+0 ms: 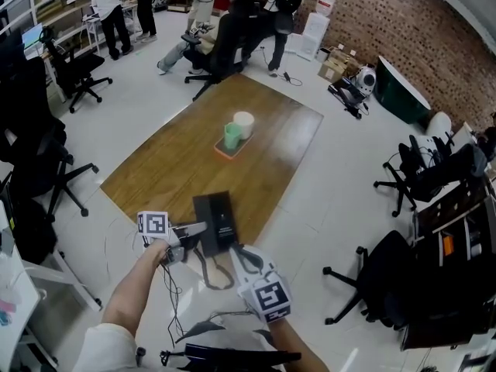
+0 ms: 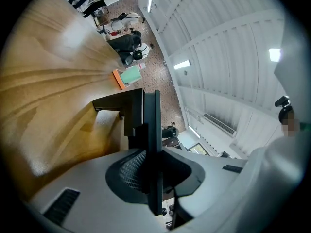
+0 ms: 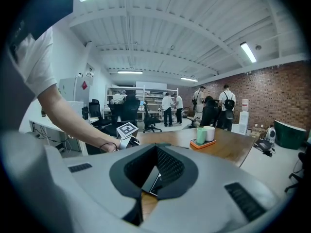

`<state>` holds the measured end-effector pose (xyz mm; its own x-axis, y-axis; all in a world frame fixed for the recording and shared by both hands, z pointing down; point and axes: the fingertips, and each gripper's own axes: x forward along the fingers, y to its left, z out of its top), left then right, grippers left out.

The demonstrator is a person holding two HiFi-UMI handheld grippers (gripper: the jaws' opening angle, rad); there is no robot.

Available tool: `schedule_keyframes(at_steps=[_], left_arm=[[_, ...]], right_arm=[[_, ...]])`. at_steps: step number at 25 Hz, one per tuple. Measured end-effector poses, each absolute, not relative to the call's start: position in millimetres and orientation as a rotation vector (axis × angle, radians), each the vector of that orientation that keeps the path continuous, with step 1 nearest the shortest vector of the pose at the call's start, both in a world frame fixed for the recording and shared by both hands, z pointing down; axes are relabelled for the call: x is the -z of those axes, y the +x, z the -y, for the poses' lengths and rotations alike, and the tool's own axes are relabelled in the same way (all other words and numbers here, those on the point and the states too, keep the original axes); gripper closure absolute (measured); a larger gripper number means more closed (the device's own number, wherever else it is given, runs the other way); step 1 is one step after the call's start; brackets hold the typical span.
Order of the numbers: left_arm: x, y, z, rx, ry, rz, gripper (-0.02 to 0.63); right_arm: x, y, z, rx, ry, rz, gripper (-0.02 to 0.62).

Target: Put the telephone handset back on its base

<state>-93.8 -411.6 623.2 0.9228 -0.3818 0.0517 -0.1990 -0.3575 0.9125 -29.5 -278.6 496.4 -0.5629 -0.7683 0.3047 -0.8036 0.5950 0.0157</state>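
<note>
telephone (image 1: 218, 220): black, flat, at near edge of wooden tabletop (image 1: 175, 169), dark cord (image 1: 206, 273) looping off the edge; handset not separable from base | left gripper (image 1: 194, 235): at its left side, jaws closed on a thin black edge | right gripper (image 1: 243, 256): at its near end, jaws apart, glossy black corner between them

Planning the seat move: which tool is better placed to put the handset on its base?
Left. The left tool is shut on a thin black piece, seemingly the handset, beside the base; the right tool sits open and empty off the table's near edge.
</note>
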Motion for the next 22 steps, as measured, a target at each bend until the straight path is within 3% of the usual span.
schedule_keyframes(at_steps=[15, 22], left_arm=[[-623.3, -100.3, 412.2, 0.227, 1.936, 0.432, 0.531], [-623.8, -104.9, 414.8, 0.187, 1.965, 0.471, 0.431]], right_arm=[[-497.5, -36.2, 276.5, -0.196, 1.272, 2.570, 0.591], [-497.6, -32.6, 276.7, -0.212, 1.279, 2.577, 0.591]])
